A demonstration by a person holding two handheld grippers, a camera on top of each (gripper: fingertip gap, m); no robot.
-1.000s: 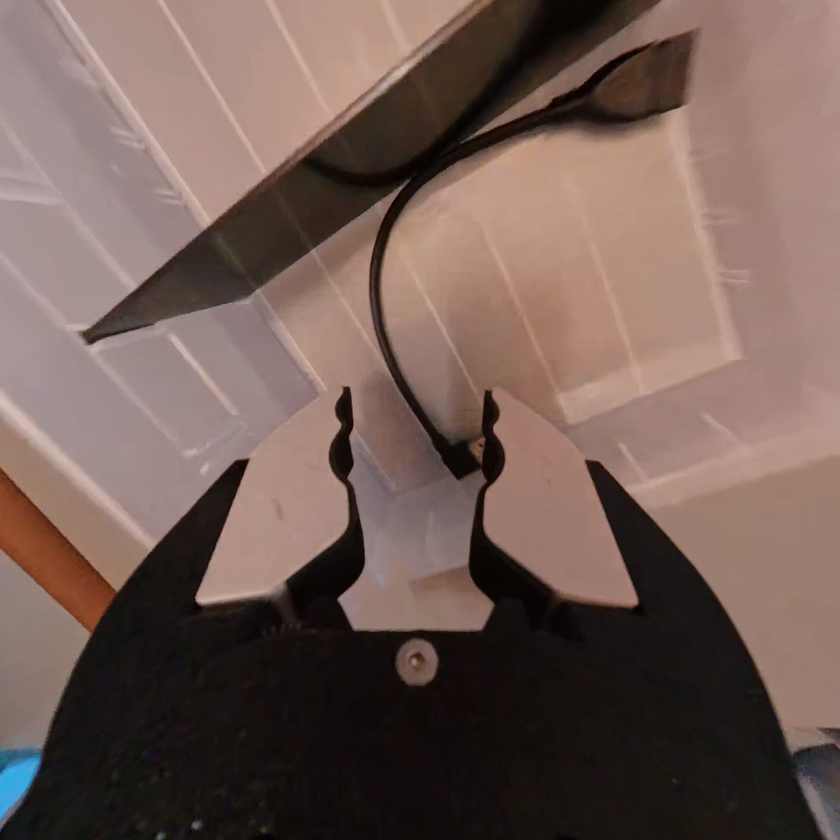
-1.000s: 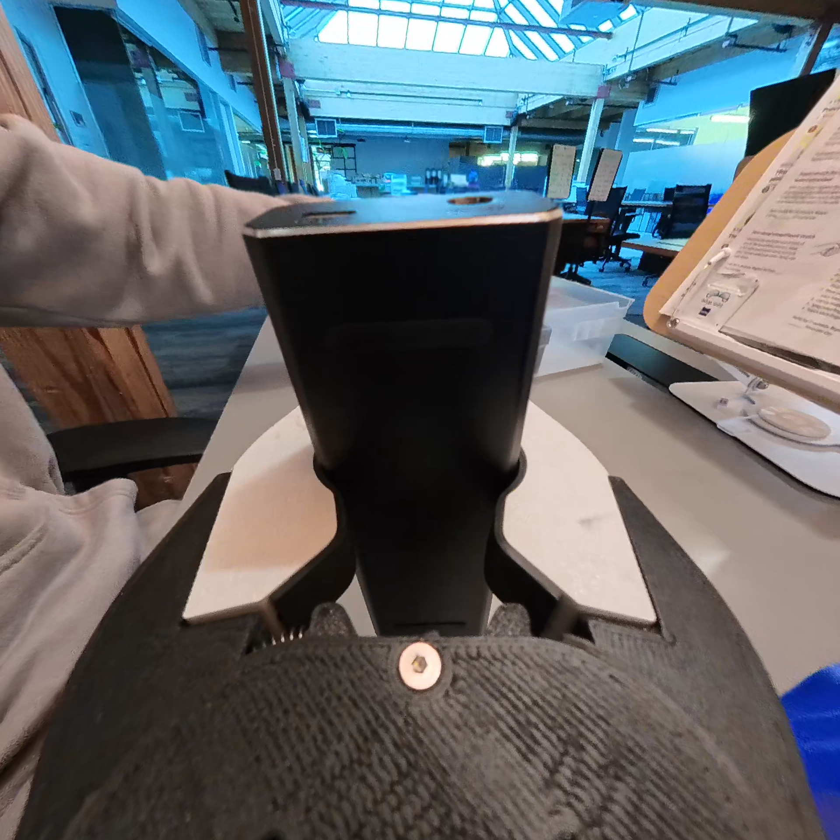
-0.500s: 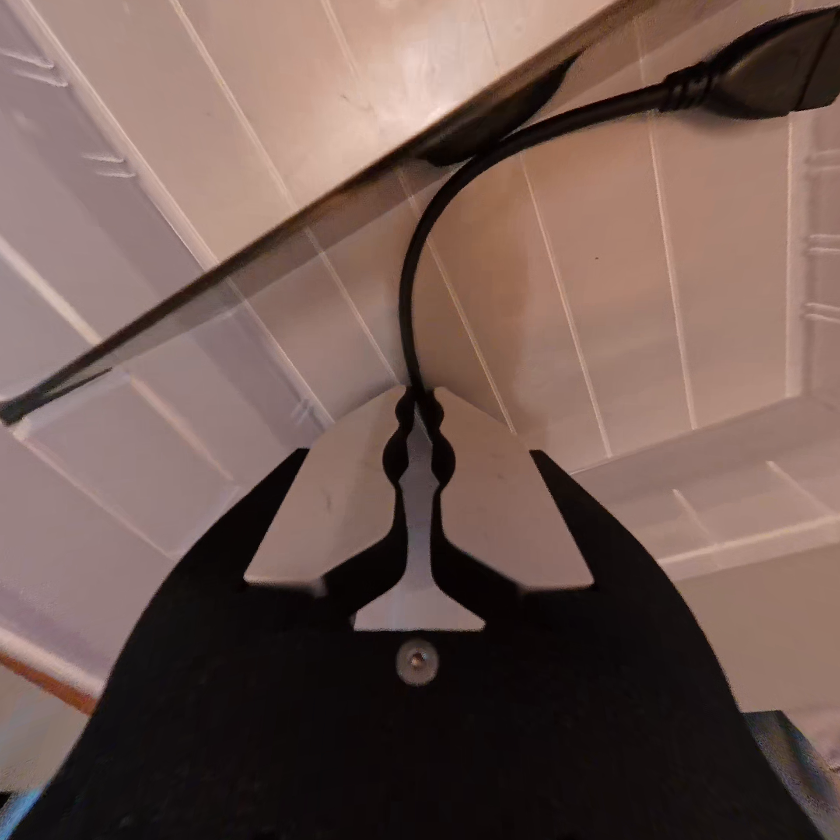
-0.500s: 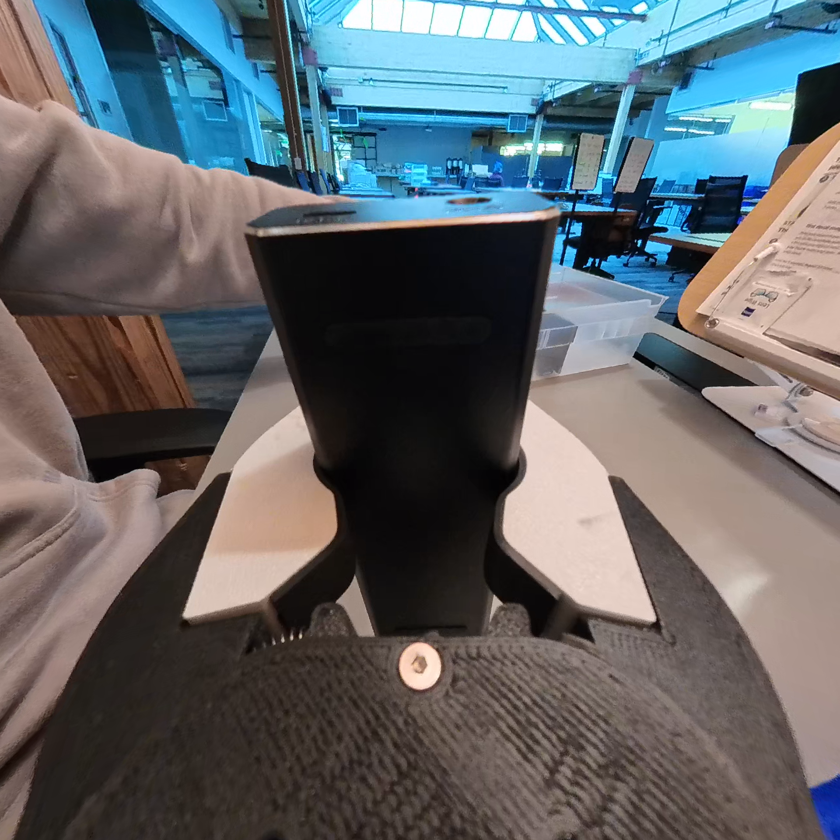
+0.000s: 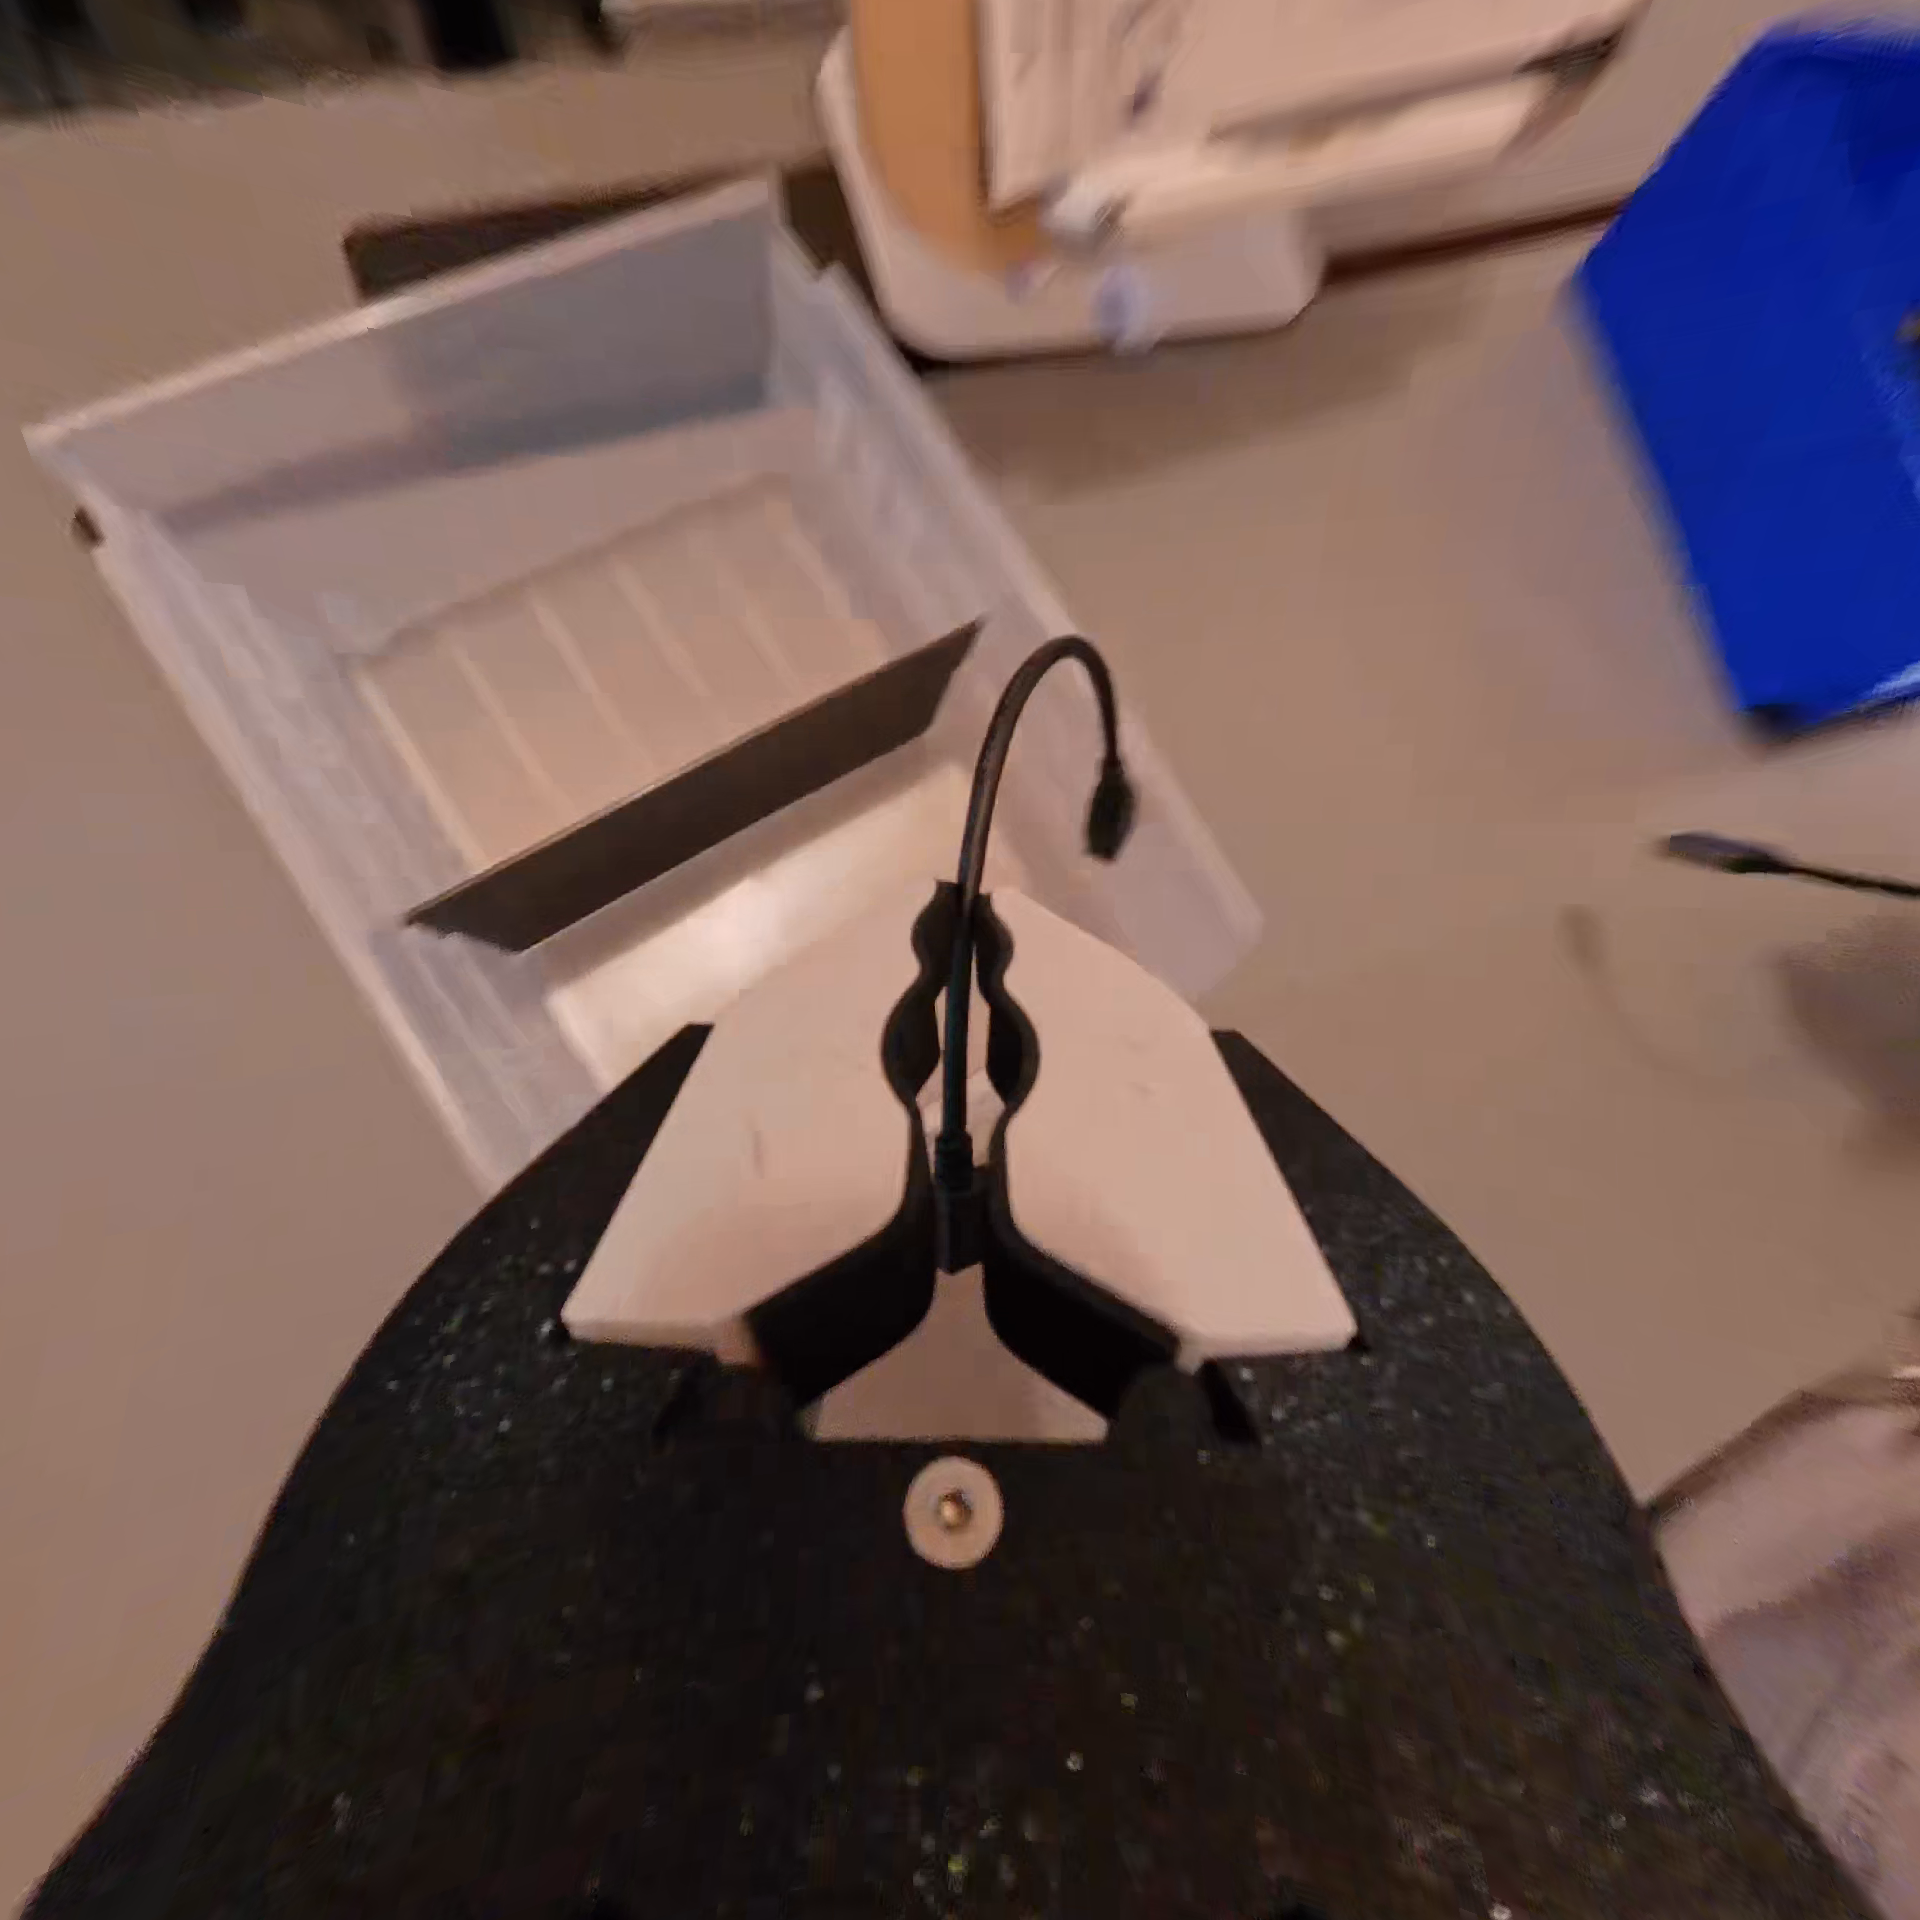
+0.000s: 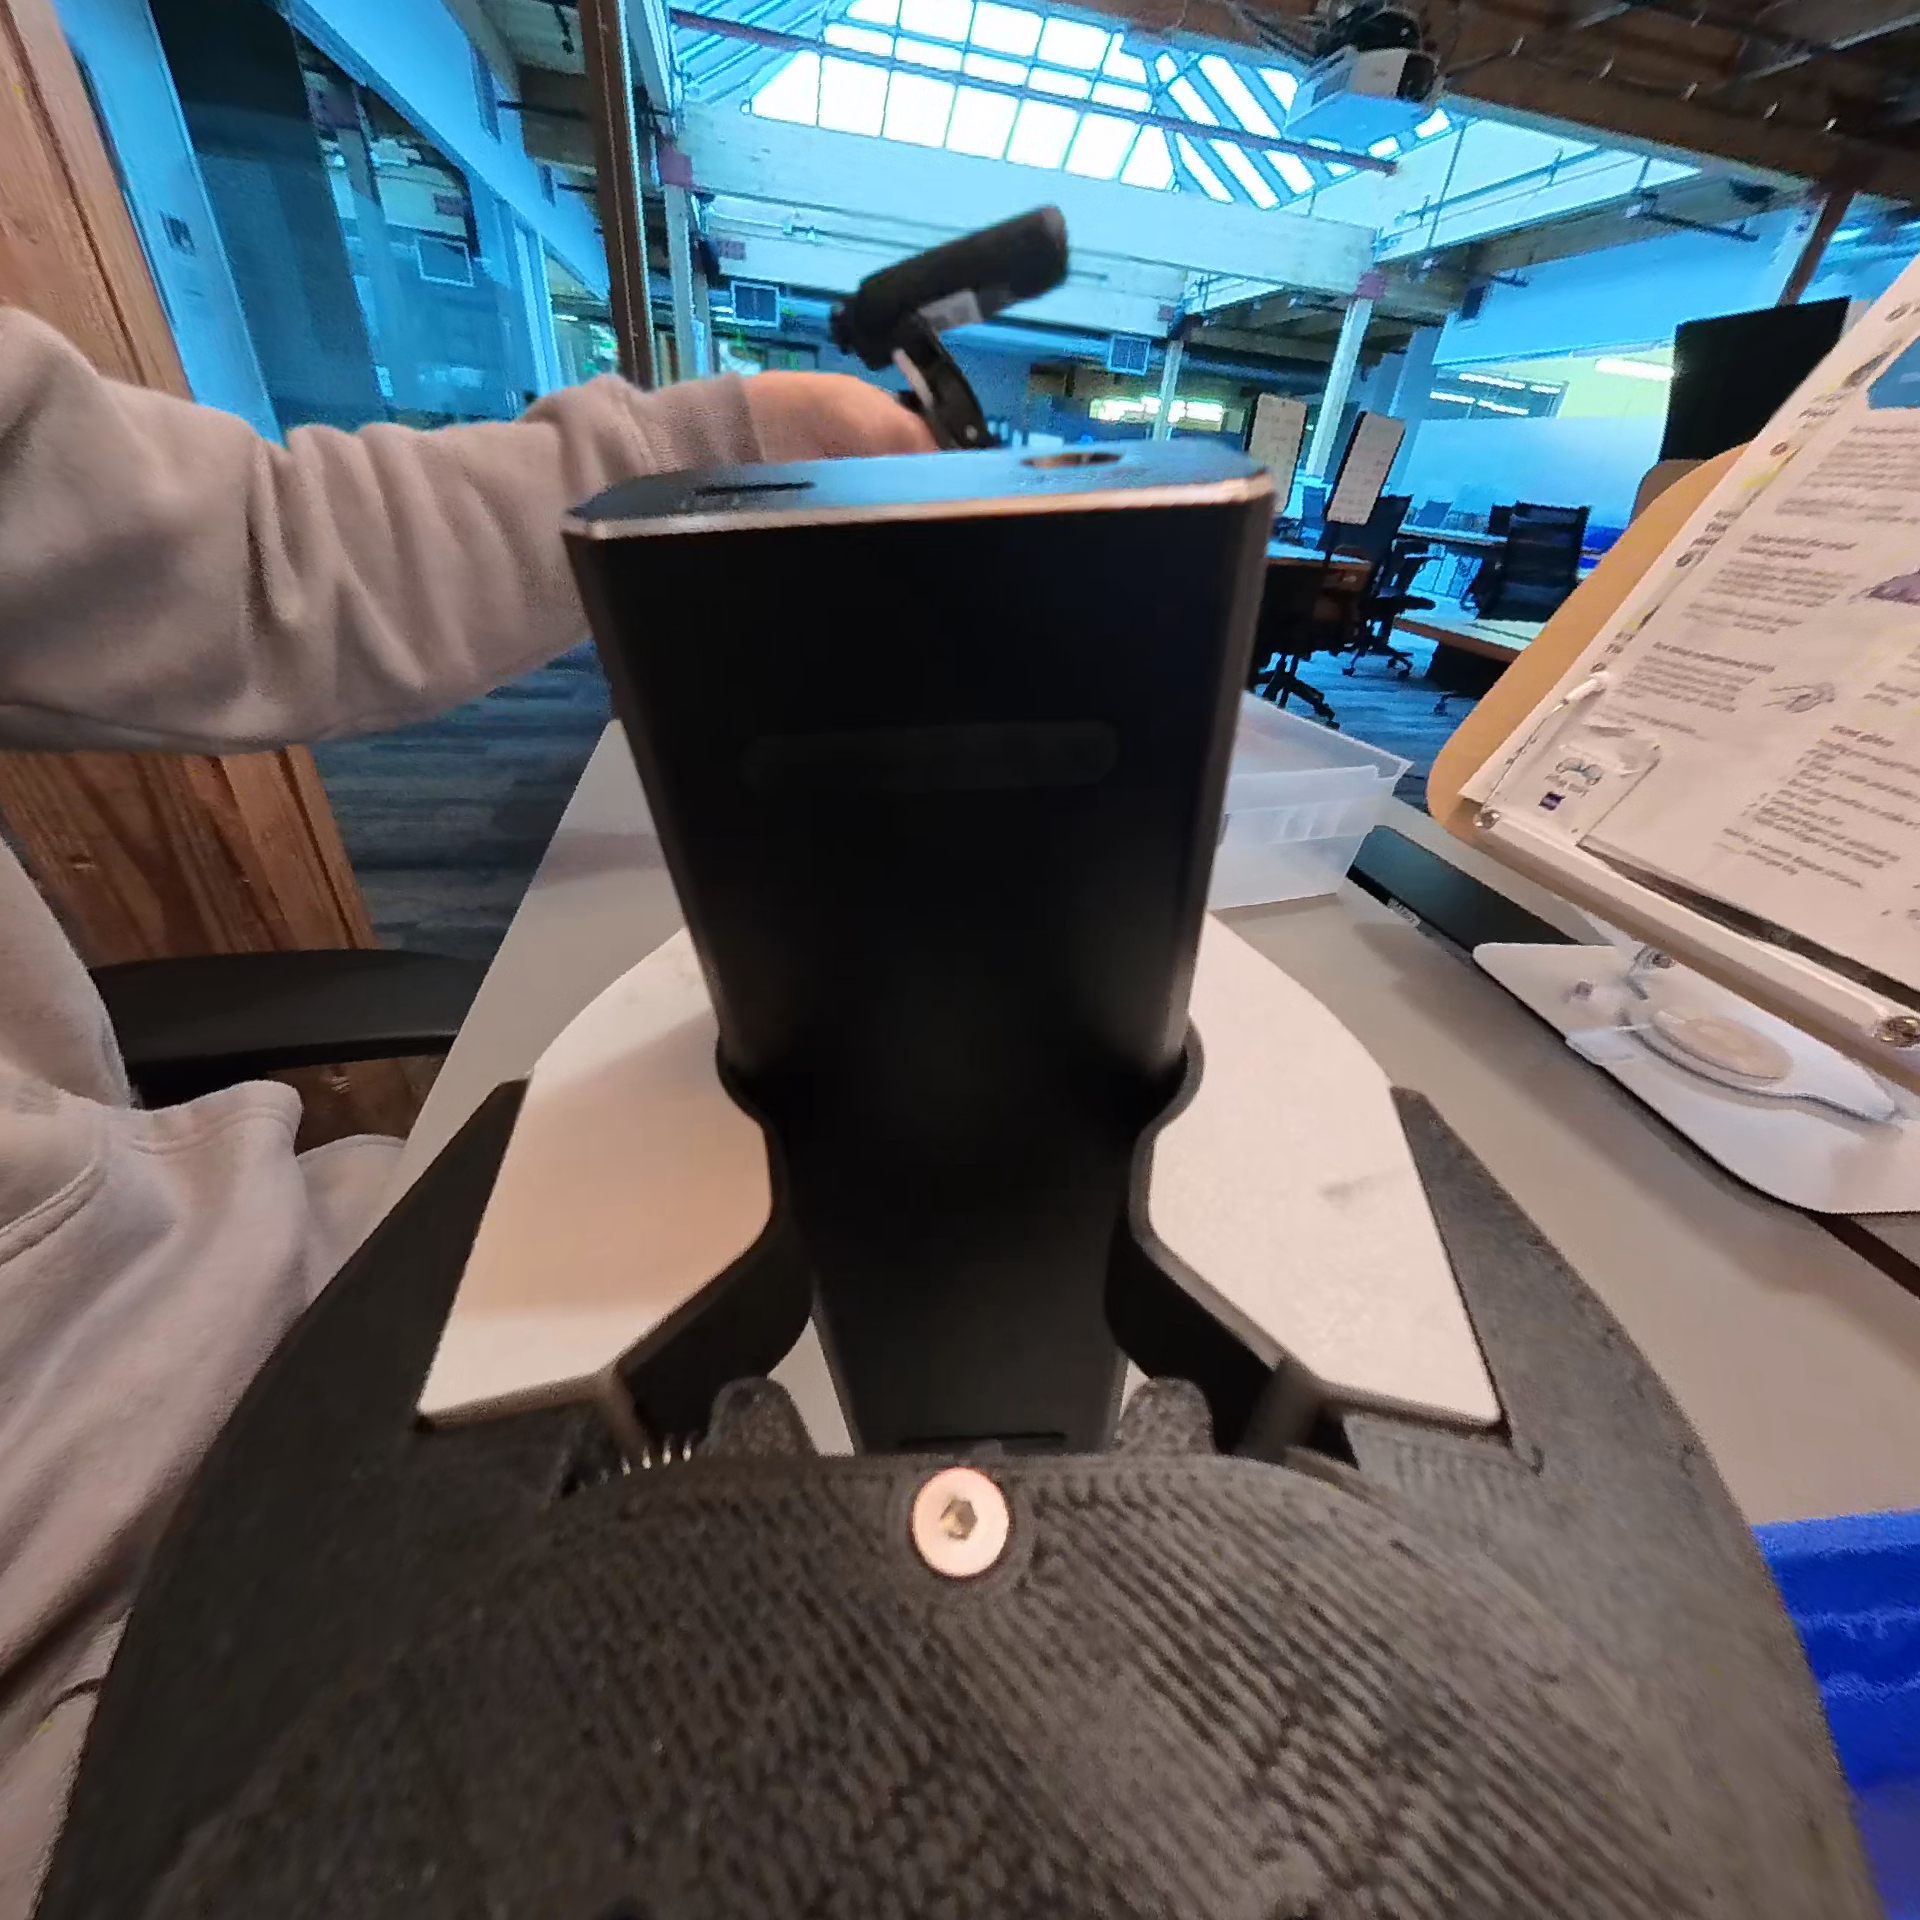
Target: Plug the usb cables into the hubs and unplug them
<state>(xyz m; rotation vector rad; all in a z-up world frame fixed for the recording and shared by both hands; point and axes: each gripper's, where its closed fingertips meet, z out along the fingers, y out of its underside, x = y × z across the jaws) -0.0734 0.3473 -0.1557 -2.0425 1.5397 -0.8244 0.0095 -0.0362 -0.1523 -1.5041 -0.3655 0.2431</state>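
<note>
You are working at a pale grey tabletop (image 6: 1621,1195) in a large open office. Overhead, a gridded glass skylight (image 6: 997,114) pours in bluish daylight. To your left stands a brown wooden post (image 6: 156,810); black office chairs (image 6: 1403,582) line distant desks.

The black box-shaped hub (image 6: 925,790) looks like smooth matt metal. Translucent white plastic tray (image 5: 260,665) is ribbed, thin black cable (image 5: 1023,707) rubbery.

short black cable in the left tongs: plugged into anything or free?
Free. The short black cable is pinched between the left tongs; it arcs up and its far connector hangs in open air above the clear bin.
</note>
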